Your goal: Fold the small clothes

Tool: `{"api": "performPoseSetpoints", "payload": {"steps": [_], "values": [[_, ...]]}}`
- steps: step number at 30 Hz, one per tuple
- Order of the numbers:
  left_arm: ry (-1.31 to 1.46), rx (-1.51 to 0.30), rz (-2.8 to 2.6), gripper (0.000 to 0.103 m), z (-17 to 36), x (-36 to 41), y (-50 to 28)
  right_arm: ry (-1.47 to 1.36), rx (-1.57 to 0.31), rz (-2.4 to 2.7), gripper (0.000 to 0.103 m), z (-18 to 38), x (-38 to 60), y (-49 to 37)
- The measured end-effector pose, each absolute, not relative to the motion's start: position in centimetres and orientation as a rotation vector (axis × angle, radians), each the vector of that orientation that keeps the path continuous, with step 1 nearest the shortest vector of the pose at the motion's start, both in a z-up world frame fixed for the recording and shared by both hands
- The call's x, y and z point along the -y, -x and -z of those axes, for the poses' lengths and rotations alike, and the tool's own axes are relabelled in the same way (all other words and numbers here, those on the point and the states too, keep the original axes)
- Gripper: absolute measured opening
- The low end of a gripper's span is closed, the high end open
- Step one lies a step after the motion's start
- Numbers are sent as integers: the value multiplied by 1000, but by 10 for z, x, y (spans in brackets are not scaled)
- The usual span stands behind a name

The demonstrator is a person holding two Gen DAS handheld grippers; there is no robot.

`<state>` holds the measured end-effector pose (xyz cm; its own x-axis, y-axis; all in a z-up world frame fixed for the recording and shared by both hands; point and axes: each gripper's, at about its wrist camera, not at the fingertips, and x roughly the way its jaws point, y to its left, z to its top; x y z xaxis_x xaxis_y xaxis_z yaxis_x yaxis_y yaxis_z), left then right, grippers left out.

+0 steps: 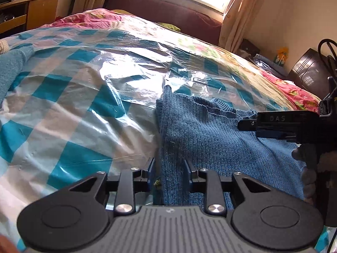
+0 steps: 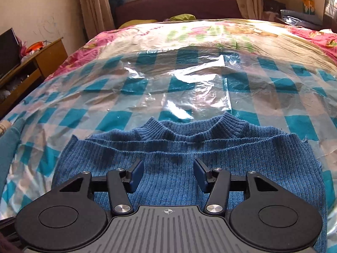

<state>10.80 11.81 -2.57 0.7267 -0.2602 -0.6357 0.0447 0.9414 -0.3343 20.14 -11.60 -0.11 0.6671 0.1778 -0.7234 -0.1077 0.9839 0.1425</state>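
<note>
A blue knitted sweater (image 2: 185, 158) lies folded on the bed, collar away from me, on a shiny teal-and-white checked plastic sheet (image 2: 130, 88). My right gripper (image 2: 168, 175) is open just above the sweater's middle, empty. In the left wrist view the sweater (image 1: 210, 130) fills the lower right. My left gripper (image 1: 169, 168) is open over the sweater's left edge, with the edge between its fingers. The right gripper (image 1: 248, 124) shows from the side at the right, over the sweater.
Another blue-green garment (image 1: 12, 69) lies at the sheet's left edge. A pink floral quilt (image 2: 210, 31) covers the far bed. A wooden cabinet (image 2: 31, 63) stands left, a dark headboard (image 2: 179, 4) and window behind, a dark box (image 1: 307, 71) right.
</note>
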Motion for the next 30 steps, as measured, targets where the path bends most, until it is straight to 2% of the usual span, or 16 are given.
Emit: {"api": "performPoseSetpoints", "payload": {"steps": [2, 3, 5, 9, 13, 15, 17, 22, 23, 24, 25, 26, 30], "values": [[296, -760, 171, 36, 28, -116, -110, -71, -860, -133, 38, 15, 112, -208], [295, -766, 168, 36, 29, -116, -110, -75, -863, -120, 23, 18, 112, -210], [303, -768, 170, 36, 30, -117, -110, -104, -857, -110, 5, 16, 116, -215], [315, -767, 169, 36, 30, -119, -110, -148, -804, -109, 4, -3, 123, -214], [309, -775, 172, 36, 29, -118, -108, -125, -829, -75, 3, 11, 121, -223], [295, -797, 189, 36, 29, -117, -107, -84, -826, -74, 5, 19, 115, -222], [291, -816, 181, 36, 31, -116, -106, -79, -818, -85, 12, 17, 113, -218], [356, -847, 162, 36, 31, -122, -105, -142, -798, -98, 16, -8, 117, -208], [384, -851, 156, 35, 30, -125, -104, -142, -796, -117, 18, -13, 113, -205], [400, -852, 153, 35, 30, -126, -102, -134, -803, -148, 27, -18, 106, -202], [406, -853, 148, 35, 30, -127, -101, -125, -815, -186, 40, -22, 98, -200], [407, -856, 145, 35, 30, -126, -100, -114, -835, -235, 44, -24, 86, -198], [420, -873, 163, 35, 32, -125, -97, -62, -895, -367, 48, -28, 36, -199]]}}
